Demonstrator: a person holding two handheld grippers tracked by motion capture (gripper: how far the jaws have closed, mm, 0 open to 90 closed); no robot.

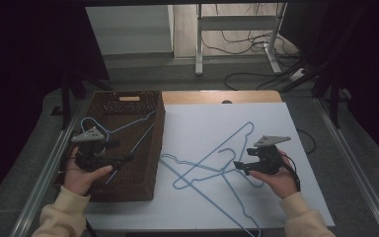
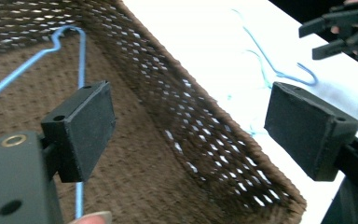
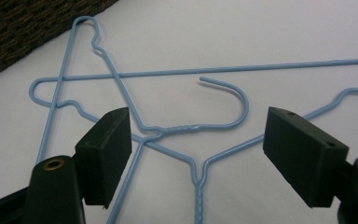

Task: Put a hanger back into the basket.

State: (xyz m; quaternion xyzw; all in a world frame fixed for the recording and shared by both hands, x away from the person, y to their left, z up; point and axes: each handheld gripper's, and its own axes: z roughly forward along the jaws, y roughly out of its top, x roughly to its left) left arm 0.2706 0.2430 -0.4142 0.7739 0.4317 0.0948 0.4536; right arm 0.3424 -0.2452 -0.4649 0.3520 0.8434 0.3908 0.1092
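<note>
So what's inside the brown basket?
One blue wire hanger lies inside the brown woven basket. The left gripper hovers above it with its jaws open and holding nothing. The hand and gripper cover part of the basket floor, so anything lying there stays hidden.

White table legs [image 1: 199, 47], floor cables [image 1: 237, 42] behind.

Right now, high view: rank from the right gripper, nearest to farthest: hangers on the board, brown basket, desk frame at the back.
1. Blue hangers, on the white board beside the right gripper.
2. Brown basket, table's left side.
3. Desk frame, far back on the floor.
</note>
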